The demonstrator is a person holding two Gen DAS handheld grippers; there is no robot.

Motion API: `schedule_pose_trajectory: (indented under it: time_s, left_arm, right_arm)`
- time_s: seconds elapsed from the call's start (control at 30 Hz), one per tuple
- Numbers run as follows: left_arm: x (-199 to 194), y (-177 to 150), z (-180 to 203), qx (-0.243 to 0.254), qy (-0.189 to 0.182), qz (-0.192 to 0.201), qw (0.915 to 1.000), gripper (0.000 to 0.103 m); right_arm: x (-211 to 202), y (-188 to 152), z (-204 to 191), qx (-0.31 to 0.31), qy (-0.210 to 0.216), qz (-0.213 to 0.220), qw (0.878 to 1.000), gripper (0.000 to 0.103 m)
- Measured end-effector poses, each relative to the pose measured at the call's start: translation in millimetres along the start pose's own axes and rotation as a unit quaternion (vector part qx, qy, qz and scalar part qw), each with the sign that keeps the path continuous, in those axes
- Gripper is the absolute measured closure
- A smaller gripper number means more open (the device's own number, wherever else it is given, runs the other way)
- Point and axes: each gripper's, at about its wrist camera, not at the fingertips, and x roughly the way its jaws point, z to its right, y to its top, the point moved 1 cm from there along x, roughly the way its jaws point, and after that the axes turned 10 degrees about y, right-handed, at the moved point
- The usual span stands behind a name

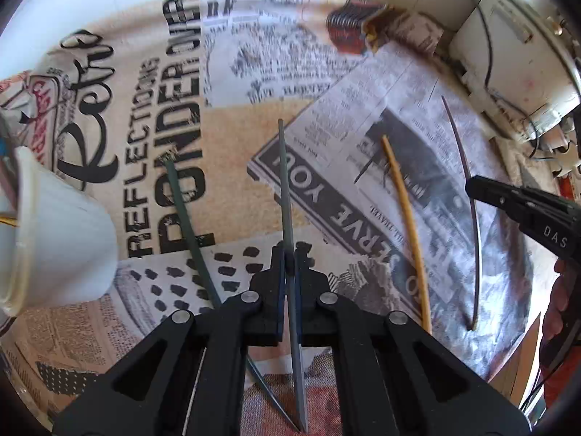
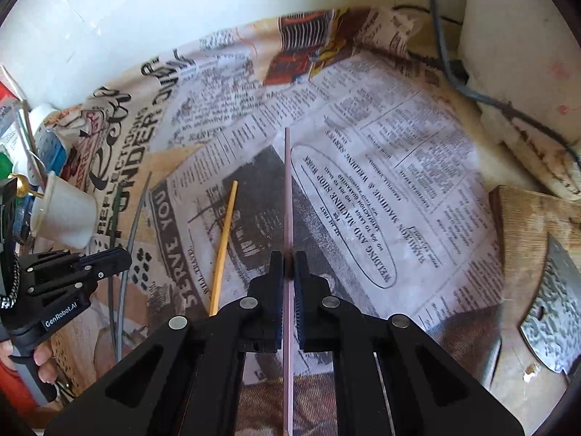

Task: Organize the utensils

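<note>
Mid-collection, I judge. Left gripper [image 1: 289,259] is clamped on a grey stick [image 1: 287,196]; right gripper [image 2: 288,272] pinches a pink stick [image 2: 288,196]. Next, carry both to the white cup [image 1: 58,239] at nine o'clock. Yellow stick [image 1: 406,225] lies loose at one o'clock.

Domestic tabletop, cluttered home corner. Beige newspaper-print cloth [image 1: 225,167] covering; white disposable paper cup [image 1: 61,247]; worn wooden board [image 2: 526,225]; loose grey cables [image 2: 446,58] by white wall.

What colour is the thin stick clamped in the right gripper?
Pale pink thin stick in the right gripper; the right wrist view shows it best.
</note>
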Motion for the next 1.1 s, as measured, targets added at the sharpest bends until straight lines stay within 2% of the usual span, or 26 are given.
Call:
schedule_pose_trajectory:
  time_s: [0.3, 0.63, 1.1]
  left_arm:
    - [-50.4, -10.5, -7.7, -0.014, -0.002, 0.056, 0.9983, 0.101]
    - [-98.3, -21.4, -11.1, -0.015, 0.005, 0.119, 0.9927, 0.101]
    - [-162.1, -28.9, -35.5, -0.033, 0.011, 0.197, 0.9798, 0.103]
  right_arm:
    - [-36.1, -8.5, -17.8, -0.015, -0.005, 0.053, 0.998, 0.098]
    - [-74.2, -18.8, -46.4, -0.036, 0.0, 0.104, 0.994, 0.098]
    - [-115.1, -9.7, -100.6, -0.079, 0.016, 0.168, 0.983, 0.098]
